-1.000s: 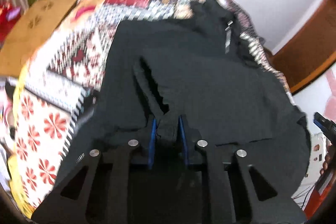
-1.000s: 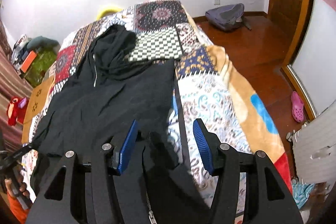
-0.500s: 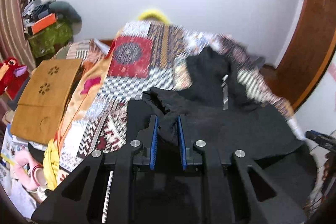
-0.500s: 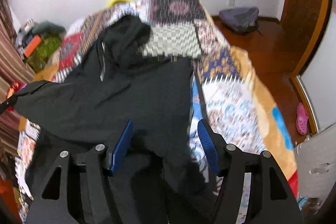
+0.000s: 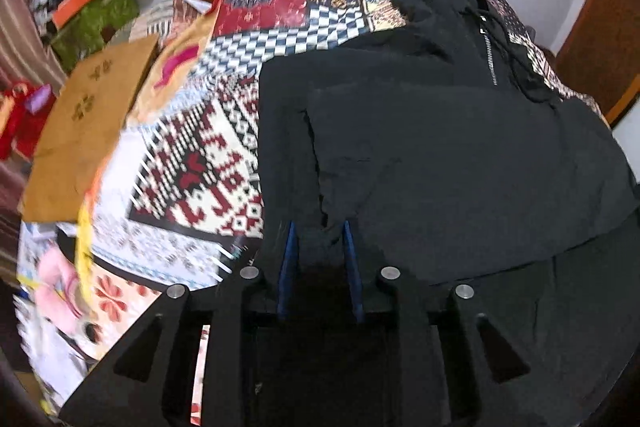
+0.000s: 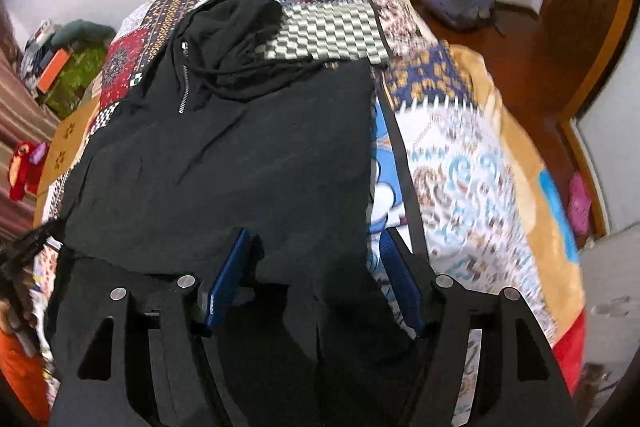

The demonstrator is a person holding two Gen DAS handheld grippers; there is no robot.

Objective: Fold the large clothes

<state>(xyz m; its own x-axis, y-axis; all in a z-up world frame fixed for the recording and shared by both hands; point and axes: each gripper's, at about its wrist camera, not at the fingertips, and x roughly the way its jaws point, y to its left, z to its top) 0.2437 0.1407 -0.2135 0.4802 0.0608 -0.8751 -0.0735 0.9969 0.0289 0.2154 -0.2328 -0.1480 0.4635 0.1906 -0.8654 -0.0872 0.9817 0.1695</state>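
Note:
A large black zip-up hoodie (image 5: 460, 147) lies spread on a patchwork quilt (image 5: 200, 155), hood and silver zipper (image 5: 490, 61) at the far end. My left gripper (image 5: 318, 235) is shut on a bunched fold of the hoodie's black fabric at its near left side, a sleeve laid over the body. In the right wrist view the hoodie (image 6: 240, 155) fills the left of the bed. My right gripper (image 6: 316, 247) is open, its blue pads (image 6: 228, 279) apart over the hoodie's near right edge, gripping nothing.
The patterned quilt (image 6: 472, 179) covers the bed and drops off at the right to a wooden floor with a grey bag (image 6: 460, 3) and pink slipper (image 6: 580, 203). A brown board (image 5: 84, 123) and cluttered items (image 5: 88, 15) lie left of the bed.
My left gripper lifted the held fabric up, then carried it down over the hoodie's body, which now lies flatter. My right gripper stayed open over the near right edge.

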